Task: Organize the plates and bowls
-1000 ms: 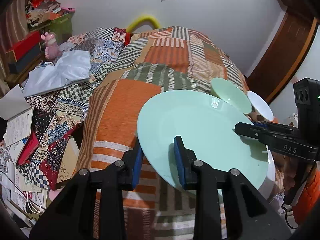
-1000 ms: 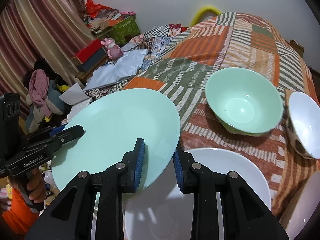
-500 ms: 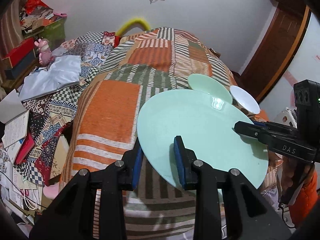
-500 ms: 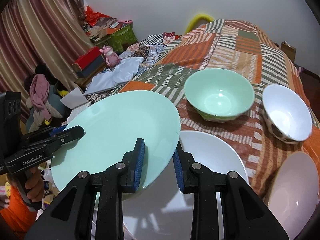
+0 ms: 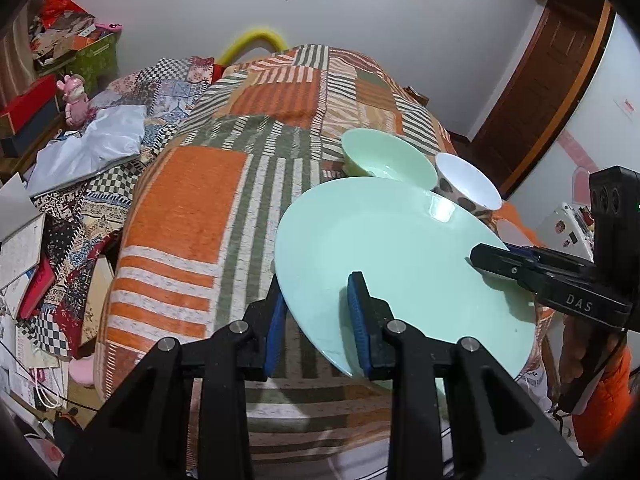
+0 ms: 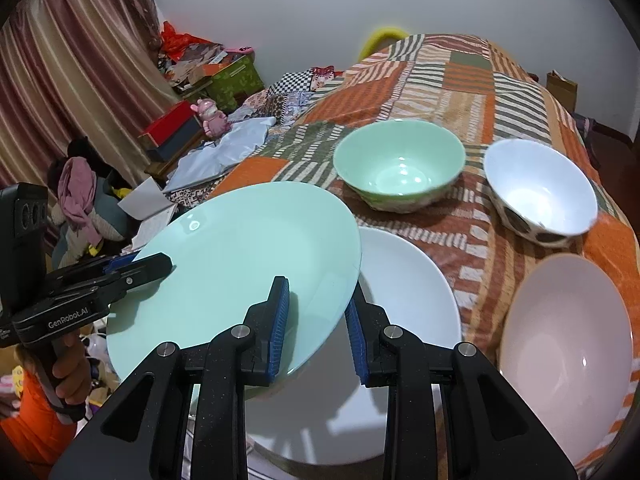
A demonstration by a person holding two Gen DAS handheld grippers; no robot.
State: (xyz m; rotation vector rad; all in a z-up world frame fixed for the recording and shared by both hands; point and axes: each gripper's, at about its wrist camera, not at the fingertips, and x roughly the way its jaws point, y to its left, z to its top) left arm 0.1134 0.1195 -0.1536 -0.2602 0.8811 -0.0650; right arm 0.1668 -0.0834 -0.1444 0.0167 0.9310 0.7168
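Left wrist view: the left tool [image 5: 320, 320] has its blue-padded jaws closed on the near rim of a large, round, glossy mint-green plate [image 5: 400, 264], one pad above and one below the rim. The plate is held tilted above the near right corner of a bed covered by an orange, green and white striped patchwork blanket [image 5: 192, 216]. The right tool [image 5: 504, 264] grips the plate's opposite rim; white letters "DAS" are readable on its black body. Beyond the plate, toward the bed's right edge, a mint-green ceramic bowl [image 5: 390, 156] and a white bowl with brown spots outside [image 5: 468, 188] stand just beside each other, both partly hidden by the plate. What lies under the plate cannot be seen.

Right wrist view: the right tool [image 6: 318, 320] is clamped on the same mint-green plate [image 6: 240, 256], its left pad on top, the right pad below the rim. The left tool [image 6: 136, 268] holds the far rim, marked "GenRobot.AI". Part of the plate overhangs a flat white plate [image 6: 404, 288] lying on the blanket [image 6: 472, 92] at the bed's near edge. The green bowl [image 6: 400, 164] and the spotted white bowl [image 6: 540, 192] sit farther back, apart. A pale pinkish-white bowl [image 6: 568, 340] rests at the near right corner, its rim cut off by the frame.
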